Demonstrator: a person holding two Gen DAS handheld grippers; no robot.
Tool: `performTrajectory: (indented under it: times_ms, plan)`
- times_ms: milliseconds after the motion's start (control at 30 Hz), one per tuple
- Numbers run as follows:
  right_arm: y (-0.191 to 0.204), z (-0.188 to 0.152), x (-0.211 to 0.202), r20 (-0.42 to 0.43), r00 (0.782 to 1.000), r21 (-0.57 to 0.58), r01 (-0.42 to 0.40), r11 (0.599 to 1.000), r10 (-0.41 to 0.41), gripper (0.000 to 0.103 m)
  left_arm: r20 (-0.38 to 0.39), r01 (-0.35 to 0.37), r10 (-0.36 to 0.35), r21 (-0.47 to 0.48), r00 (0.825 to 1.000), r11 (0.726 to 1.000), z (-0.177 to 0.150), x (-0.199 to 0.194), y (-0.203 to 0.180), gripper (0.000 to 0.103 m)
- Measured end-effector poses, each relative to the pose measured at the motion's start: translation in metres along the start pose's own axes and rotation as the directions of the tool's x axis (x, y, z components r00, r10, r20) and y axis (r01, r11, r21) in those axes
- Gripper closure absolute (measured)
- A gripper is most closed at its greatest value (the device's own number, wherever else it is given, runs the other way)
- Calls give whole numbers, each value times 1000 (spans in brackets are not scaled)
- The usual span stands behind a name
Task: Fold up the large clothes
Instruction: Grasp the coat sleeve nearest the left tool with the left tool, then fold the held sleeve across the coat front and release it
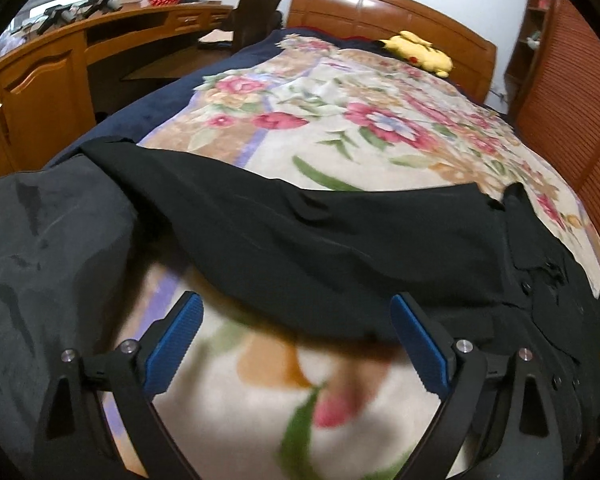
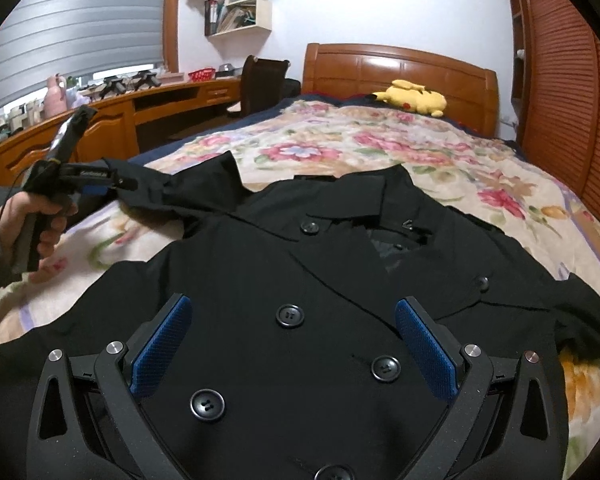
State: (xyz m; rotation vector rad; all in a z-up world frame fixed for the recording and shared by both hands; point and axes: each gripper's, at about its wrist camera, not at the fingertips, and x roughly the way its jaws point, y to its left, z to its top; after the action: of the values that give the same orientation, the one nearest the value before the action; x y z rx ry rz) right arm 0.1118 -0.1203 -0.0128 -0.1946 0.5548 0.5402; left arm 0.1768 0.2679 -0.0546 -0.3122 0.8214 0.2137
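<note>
A black double-breasted coat lies front up on the floral bedspread, collar toward the headboard. My right gripper is open and empty above the coat's buttoned front. In the left wrist view my left gripper is open, its blue pads apart just before the near edge of the coat's left sleeve, which stretches across the bed. The left gripper also shows in the right wrist view, held by a hand beside the sleeve's end.
A yellow plush toy lies by the wooden headboard. A wooden desk and dark chair stand left of the bed. A louvered wardrobe is on the right. A grey cloth lies at the left.
</note>
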Motion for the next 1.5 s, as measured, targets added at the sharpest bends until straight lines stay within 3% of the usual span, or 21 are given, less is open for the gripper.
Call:
performTrajectory:
  times_ms: [467, 500, 567, 600, 667, 700, 767, 967, 1133, 1367, 1500]
  plan:
    - [-4, -1, 7, -15, 1000, 6, -15, 1000, 15, 0, -37, -121, 121, -17, 992, 992, 23, 51, 18, 12]
    - [-4, -1, 7, -15, 1000, 5, -15, 1000, 15, 0, -32, -112, 111, -14, 993, 994, 23, 52, 18, 26]
    - [-4, -1, 7, -17, 1000, 5, -16, 1000, 16, 0, -50, -91, 91, 1, 995, 996, 24, 56, 17, 43]
    - [-3, -1, 7, -18, 1000, 5, -16, 1000, 16, 0, -53, -80, 80, 6, 995, 997, 25, 56, 17, 62]
    - [-3, -1, 7, -20, 1000, 4, -18, 1000, 18, 0, -49, -102, 103, 38, 993, 994, 26, 55, 13, 86]
    - [-2, -1, 7, -20, 1000, 3, -18, 1000, 18, 0, -46, -108, 110, 46, 993, 993, 27, 54, 11, 94]
    - [-2, -1, 7, -19, 1000, 4, -18, 1000, 18, 0, -36, -102, 104, 54, 994, 993, 28, 49, 8, 100]
    - [-2, -1, 3, -7, 1000, 4, -14, 1000, 14, 0, 38, -74, 69, 143, 997, 987, 25, 6, -30, 103]
    - [-11, 3, -11, 22, 1000, 4, 11, 1000, -11, 0, 93, 17, -41, 241, 995, 970, 14, -49, -86, 103]
    - [-38, 1, -31, 49, 997, 54, 53, 997, -56, 0, 99, 142, -192, 376, 976, 916, -19, -100, -165, 103]
    - [-49, -3, -37, 49, 995, 64, 79, 995, -82, 0, 110, 140, -210, 449, 971, 883, -43, -113, -197, 103]
